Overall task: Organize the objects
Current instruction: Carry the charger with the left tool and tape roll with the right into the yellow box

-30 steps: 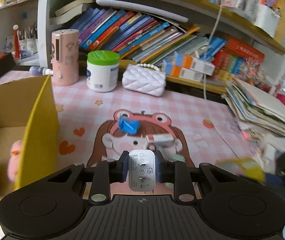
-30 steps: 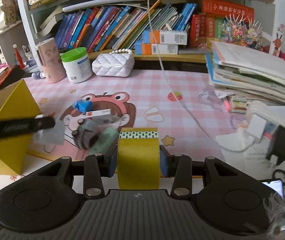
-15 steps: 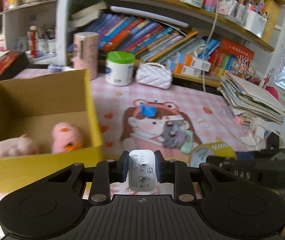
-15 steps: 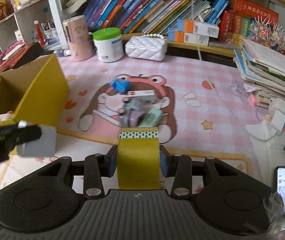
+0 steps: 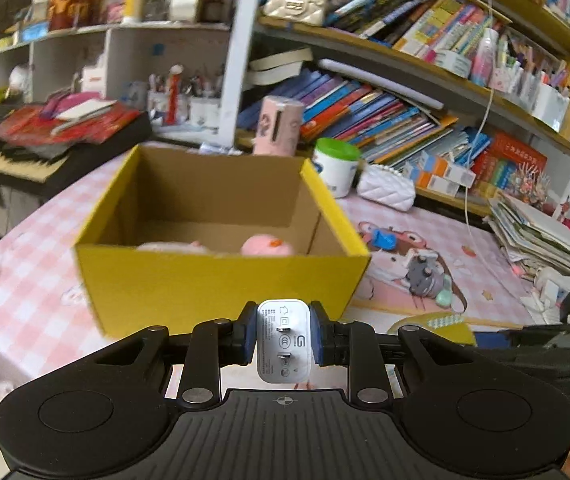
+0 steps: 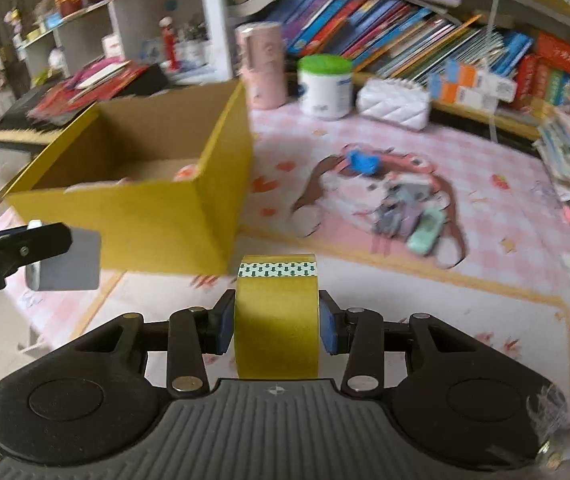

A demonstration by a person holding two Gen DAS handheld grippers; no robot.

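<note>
since a second ago both tools have swung from the pile toward the yellow box (image 5: 221, 280); left tool (image 5: 283, 340) clamped on one white charger (image 5: 283, 342), right tool (image 6: 277, 320) clamped on one tape roll (image 6: 277, 316), both short of the box; two pink toys (image 5: 267, 246) already inside; a small pile (image 6: 405, 208) remains on the worktop (image 6: 485, 184), count unclear.

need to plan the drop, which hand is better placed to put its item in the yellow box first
Left, probably. Its jaws hold the white charger squarely facing the yellow box, while the right's tape roll sits off the box's corner.
</note>
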